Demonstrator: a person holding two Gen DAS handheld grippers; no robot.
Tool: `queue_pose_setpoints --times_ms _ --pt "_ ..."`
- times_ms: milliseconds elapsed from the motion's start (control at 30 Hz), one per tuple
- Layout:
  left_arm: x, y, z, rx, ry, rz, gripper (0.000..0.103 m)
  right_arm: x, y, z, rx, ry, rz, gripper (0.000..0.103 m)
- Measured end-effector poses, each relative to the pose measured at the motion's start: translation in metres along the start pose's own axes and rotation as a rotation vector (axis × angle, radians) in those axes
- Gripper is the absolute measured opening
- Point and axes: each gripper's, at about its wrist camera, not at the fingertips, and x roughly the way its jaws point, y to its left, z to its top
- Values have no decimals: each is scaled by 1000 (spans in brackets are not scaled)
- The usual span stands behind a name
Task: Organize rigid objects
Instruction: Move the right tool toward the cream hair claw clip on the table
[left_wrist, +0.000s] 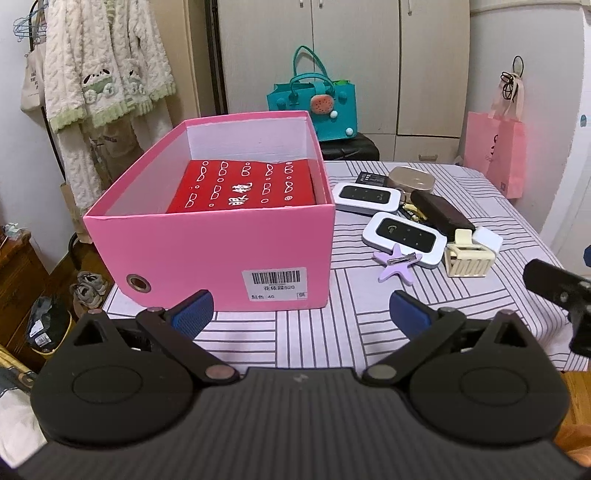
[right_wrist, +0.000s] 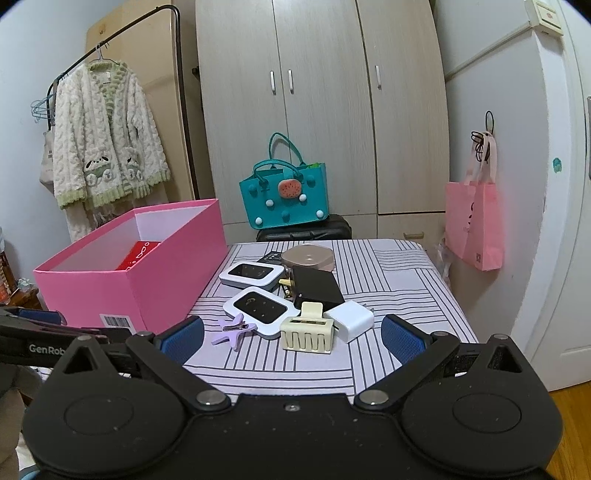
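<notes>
Two grippers hang wide open over the near edge of the bench (left_wrist: 369, 332), and neither has hold of anything: our left gripper (left_wrist: 301, 314) faces the pink box (left_wrist: 207, 251), while our right gripper (right_wrist: 291, 338) points at the loose pile to the right of it. The box stands on the left part of the bench with its lid off, and we see a red case (left_wrist: 243, 188) printed with white glasses lying flat inside it. Nearest our right gripper sit a cream claw clip (right_wrist: 307, 332) and a white square block (right_wrist: 349, 319) just beside it on the right. A purple star clip (right_wrist: 234, 330) lies to the left, touching the nearer of two white pocket routers (right_wrist: 260, 310); the other router (right_wrist: 252, 274) lies farther back. A black rectangular device (right_wrist: 314, 288) rests between them and the far tan case (right_wrist: 308, 256). Beyond the bench we see a teal bag (right_wrist: 284, 195) on a black suitcase.
</notes>
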Motion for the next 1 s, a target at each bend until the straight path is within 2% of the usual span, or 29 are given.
queue_pose_setpoints --times_ms 700,1000 --pt "4 11 -6 -53 15 55 103 6 -1 -3 -9 25 -13 103" --pt "1 12 -7 -58 -16 63 103 7 -2 -4 -4 25 -15 103"
